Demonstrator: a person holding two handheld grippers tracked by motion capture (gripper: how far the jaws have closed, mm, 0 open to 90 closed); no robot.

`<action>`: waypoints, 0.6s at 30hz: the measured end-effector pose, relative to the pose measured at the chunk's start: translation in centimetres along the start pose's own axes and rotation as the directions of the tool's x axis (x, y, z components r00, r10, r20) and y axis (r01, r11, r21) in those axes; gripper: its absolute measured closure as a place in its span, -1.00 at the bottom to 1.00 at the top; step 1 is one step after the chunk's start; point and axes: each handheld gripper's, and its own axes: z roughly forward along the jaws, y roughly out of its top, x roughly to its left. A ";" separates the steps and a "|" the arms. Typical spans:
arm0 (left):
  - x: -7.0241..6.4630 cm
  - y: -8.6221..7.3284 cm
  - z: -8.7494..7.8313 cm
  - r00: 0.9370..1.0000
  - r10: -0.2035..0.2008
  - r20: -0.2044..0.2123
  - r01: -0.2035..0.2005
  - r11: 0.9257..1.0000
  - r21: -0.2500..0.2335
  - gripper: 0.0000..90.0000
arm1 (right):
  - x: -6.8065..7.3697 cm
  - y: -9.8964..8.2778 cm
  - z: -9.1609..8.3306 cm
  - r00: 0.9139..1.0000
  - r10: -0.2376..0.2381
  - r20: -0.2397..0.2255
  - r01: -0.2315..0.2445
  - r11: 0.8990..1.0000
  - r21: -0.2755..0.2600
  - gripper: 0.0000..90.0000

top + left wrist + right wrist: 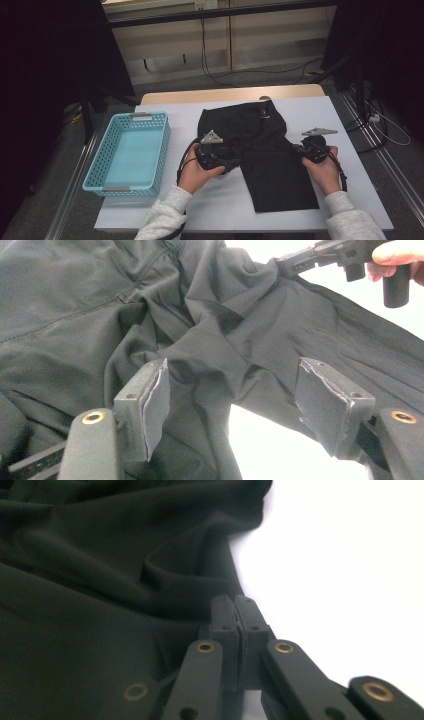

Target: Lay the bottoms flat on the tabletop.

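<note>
A pair of black shorts (260,150) lies on a white-covered table (350,165), waistband at the far side, as a person works it with two hand-held grippers. An empty blue basket (131,152) stands to the left of the shorts, a little apart. The left gripper (235,405) sits at the shorts' left edge near the crotch, jaws standing well apart with rumpled cloth lying between the pads (155,405) but not pinched; it grips nothing. The right gripper (239,625) is at the shorts' right edge, jaws pressed fully together. The cloth's hem runs right up to the tips, and the other camera shows fabric drawn toward them, so they likely hold a thin pinch of the edge, though the bite itself is hard to see.

The risk from here looks one-sided. With only the right edge caught, and by a shallow nip at that, any pull or lift could slide the thin cloth out of the jaws. If the left jaws close where they stand, they may gather several bunched layers at once, leaving the shorts twisted rather than flat.
</note>
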 end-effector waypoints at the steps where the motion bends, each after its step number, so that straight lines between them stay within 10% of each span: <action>1: 0.0 0.0 0.0 1.000 0.004 -0.005 -0.004 1.000 -0.001 -0.32 | 0.0 -0.1 -0.3 1.000 -0.011 0.008 0.010 1.000 0.008 0.99; 10: -0.3 0.2 -0.1 1.000 0.004 0.001 -0.004 1.000 -0.008 -0.33 | -1.1 -1.8 -2.5 1.000 -0.002 0.005 0.002 1.000 0.014 0.98; 18: -0.2 0.3 -0.2 1.000 0.000 0.000 0.000 1.000 -0.007 -0.34 | -1.6 -2.5 -4.3 0.999 0.049 -0.010 -0.049 0.999 -0.015 0.54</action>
